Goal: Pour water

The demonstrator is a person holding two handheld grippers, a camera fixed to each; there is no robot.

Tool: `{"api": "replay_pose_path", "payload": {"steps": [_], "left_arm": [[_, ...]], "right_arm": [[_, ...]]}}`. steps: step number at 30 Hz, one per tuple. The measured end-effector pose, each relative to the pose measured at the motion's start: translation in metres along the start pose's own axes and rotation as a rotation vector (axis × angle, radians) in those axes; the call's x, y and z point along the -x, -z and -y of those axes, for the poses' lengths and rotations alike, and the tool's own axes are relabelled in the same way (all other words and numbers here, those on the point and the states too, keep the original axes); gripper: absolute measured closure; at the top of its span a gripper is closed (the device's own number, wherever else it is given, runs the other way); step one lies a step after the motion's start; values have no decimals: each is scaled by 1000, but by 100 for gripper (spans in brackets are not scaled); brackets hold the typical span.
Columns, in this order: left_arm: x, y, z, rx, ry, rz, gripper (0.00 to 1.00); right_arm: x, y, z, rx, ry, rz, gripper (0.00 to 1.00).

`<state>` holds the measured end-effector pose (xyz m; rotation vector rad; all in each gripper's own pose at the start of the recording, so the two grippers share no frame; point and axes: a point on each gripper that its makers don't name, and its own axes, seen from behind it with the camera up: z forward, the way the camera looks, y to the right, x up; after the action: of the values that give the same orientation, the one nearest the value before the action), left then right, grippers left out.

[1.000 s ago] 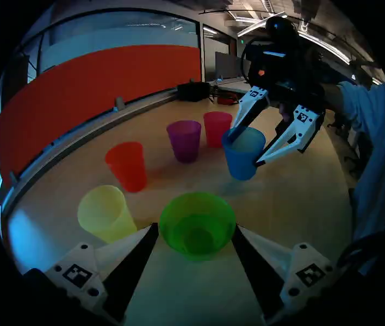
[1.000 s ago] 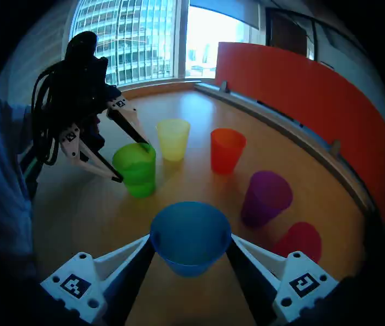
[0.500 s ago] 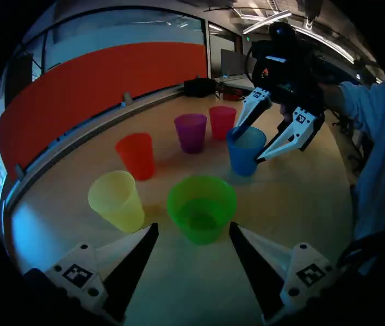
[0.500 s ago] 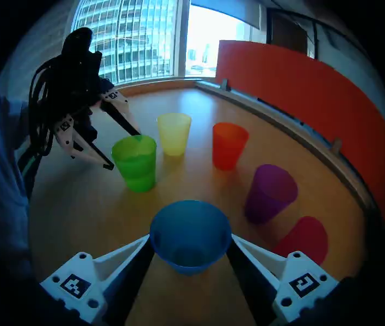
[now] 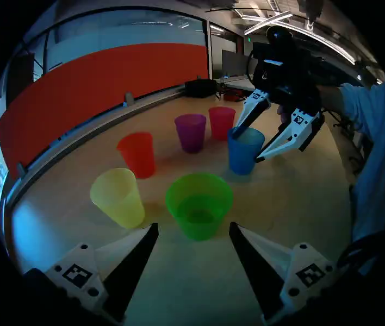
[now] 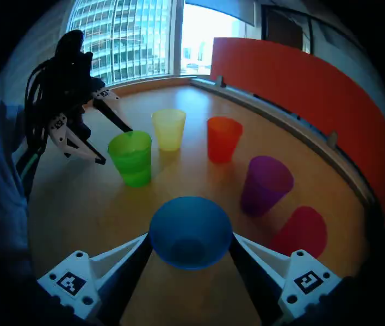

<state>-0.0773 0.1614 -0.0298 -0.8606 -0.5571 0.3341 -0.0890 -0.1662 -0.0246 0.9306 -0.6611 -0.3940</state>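
A green cup (image 5: 199, 204) stands upright on the wooden table just beyond the tips of my left gripper (image 5: 192, 227), which is open and holds nothing. In the right gripper view the left gripper (image 6: 117, 146) sits beside the green cup (image 6: 131, 157), its fingertips close to the rim. My right gripper (image 6: 191, 239) is shut on a blue cup (image 6: 190, 231), whose open mouth faces the camera. In the left gripper view the right gripper (image 5: 247, 145) clasps the blue cup (image 5: 244, 149) from the far side. I cannot make out water in either cup.
Upright on the table (image 5: 301, 190) are a yellow cup (image 5: 117, 196), an orange cup (image 5: 137, 154), a purple cup (image 5: 191, 132) and a red cup (image 5: 221, 122). A red wall panel (image 5: 94, 81) runs along the table's far edge. A person's blue sleeve (image 5: 374, 125) is at the right.
My left gripper has drawn back from the green cup, which was between its fingers and now stands free ahead of them. The right gripper still holds the blue cup, tipped slightly more.
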Motion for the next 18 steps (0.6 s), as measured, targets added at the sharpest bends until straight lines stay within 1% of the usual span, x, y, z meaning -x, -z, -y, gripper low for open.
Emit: {"api": "replay_pose_path", "payload": {"steps": [5,9,18], "left_arm": [[1,3,1,-6,14,-5,3],[2,7,3,-22,26,-12,3],[5,26,9,-83,53,-30,3]], "right_arm": [[1,4,0,1,-12,-2,0],[7,11,-3,21,-9,3,0],[25,36,-6,77,-31,-4,0]]}}
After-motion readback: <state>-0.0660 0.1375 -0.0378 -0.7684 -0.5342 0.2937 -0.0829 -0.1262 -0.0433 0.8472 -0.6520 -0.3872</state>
